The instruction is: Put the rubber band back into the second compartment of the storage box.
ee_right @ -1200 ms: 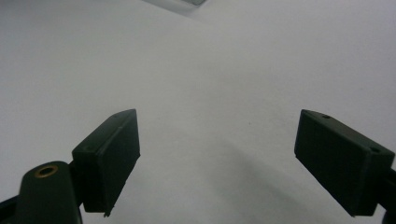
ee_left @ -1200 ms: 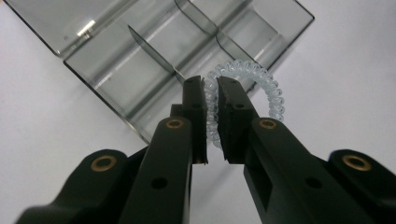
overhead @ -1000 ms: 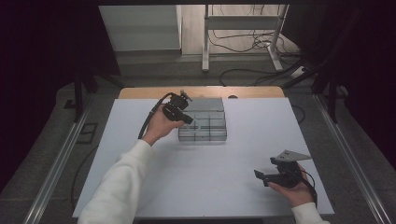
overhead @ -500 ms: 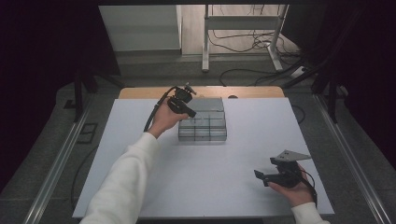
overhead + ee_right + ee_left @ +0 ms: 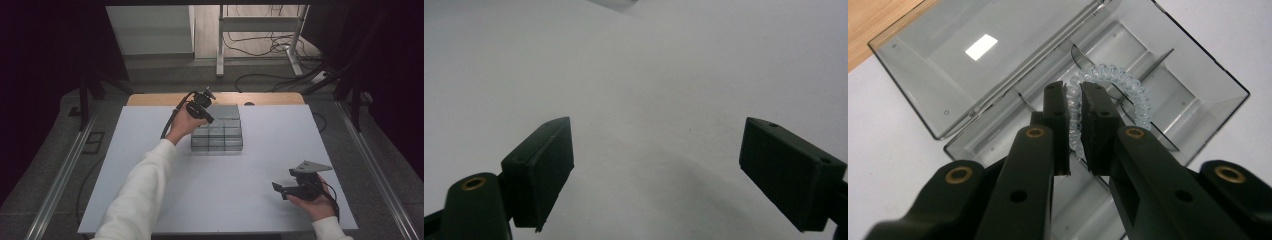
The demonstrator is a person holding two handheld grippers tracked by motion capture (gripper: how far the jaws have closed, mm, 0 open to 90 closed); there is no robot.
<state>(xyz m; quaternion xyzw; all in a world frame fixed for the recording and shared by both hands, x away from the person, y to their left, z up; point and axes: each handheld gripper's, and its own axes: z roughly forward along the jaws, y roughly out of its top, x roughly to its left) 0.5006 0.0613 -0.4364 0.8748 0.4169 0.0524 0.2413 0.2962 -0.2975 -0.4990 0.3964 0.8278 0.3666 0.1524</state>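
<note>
High view: left gripper over the far end of the box at mid-table; right gripper low near the table's near right edge, idle.
Left gripper view: jaws narrow, pinching a clear coil above a middle compartment, lid open; step judged placing; next calls for lowering, then release.
Right gripper view: jaws wide, empty.
</note>
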